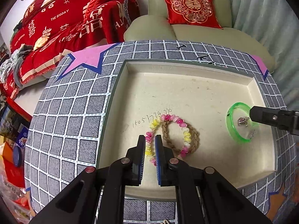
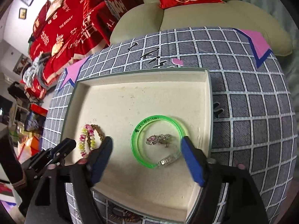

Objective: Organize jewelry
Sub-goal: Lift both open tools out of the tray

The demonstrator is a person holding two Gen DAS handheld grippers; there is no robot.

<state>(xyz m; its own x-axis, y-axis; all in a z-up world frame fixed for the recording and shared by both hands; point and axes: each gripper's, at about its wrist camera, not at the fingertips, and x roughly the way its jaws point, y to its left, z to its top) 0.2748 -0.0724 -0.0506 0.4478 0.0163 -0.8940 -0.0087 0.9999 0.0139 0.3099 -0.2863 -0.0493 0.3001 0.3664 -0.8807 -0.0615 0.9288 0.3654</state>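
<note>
Checked tablecloth [image 1: 71,112] bears cream tray [image 1: 186,85]; left gripper [image 1: 150,140] seemingly pinches beaded bracelet [image 1: 168,118]; right gripper [image 2: 146,141] spread.

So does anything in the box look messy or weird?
A bit. The pink-and-yellow bead bracelet lies overlapping the braided rope bracelet, and someone wrote numbers on the tray floor.

Desk [image 1: 71,112] under grey-blue grid cloth with pink star patches, ahead of fingers. Beyond it, pale green sofa [image 1: 196,37] with red embroidered cushion [image 1: 190,7]. Far left, red wedding blanket [image 1: 61,26] draped over seat. Pale curtain [image 1: 261,15] right. White wall [image 2: 16,13], framed pictures [image 2: 22,13] upper left.
</note>
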